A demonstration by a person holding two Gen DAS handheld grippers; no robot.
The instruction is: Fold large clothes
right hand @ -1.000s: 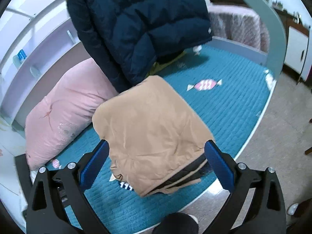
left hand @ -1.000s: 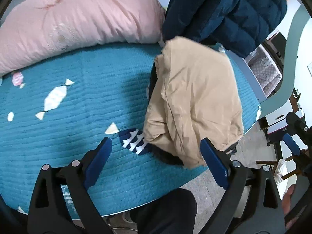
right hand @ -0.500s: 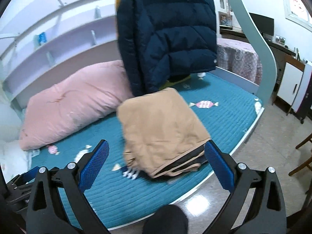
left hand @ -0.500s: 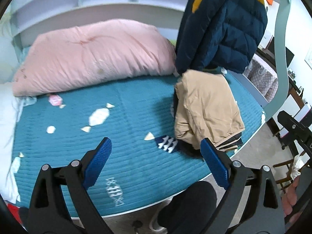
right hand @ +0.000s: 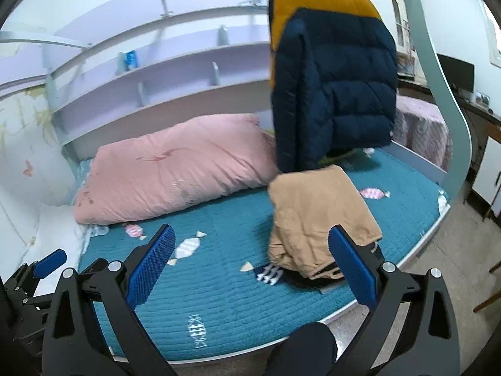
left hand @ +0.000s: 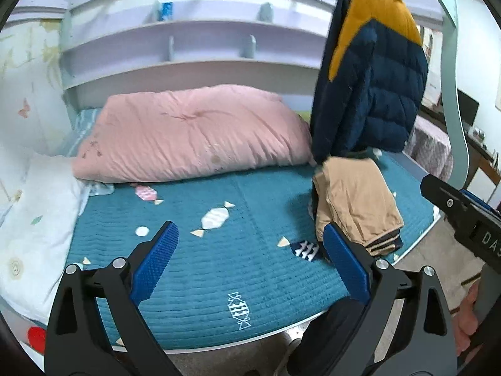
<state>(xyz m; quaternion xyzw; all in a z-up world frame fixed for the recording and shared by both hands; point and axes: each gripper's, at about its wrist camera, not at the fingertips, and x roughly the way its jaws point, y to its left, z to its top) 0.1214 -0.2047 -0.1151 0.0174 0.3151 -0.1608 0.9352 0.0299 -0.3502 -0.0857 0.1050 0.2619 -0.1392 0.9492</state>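
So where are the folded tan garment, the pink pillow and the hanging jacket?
Tan garment [right hand: 319, 216]: right wrist view, middle of its top fold.
Pink pillow [left hand: 191, 131]: left wrist view, centre of its face.
Jacket [right hand: 338, 94]: right wrist view, navy quilted body.

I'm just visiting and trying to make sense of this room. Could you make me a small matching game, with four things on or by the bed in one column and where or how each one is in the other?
Things:
1. tan folded garment
2. navy and yellow puffer jacket
3. pink quilt
4. left gripper

Places or states:
A. hanging upright above the bed
B. bunched along the back of the bed, under the shelves
C. open, holding nothing
D. lying flat near the front edge of the teal bedspread

Pairs: 1-D, 2-A, 3-B, 4-C
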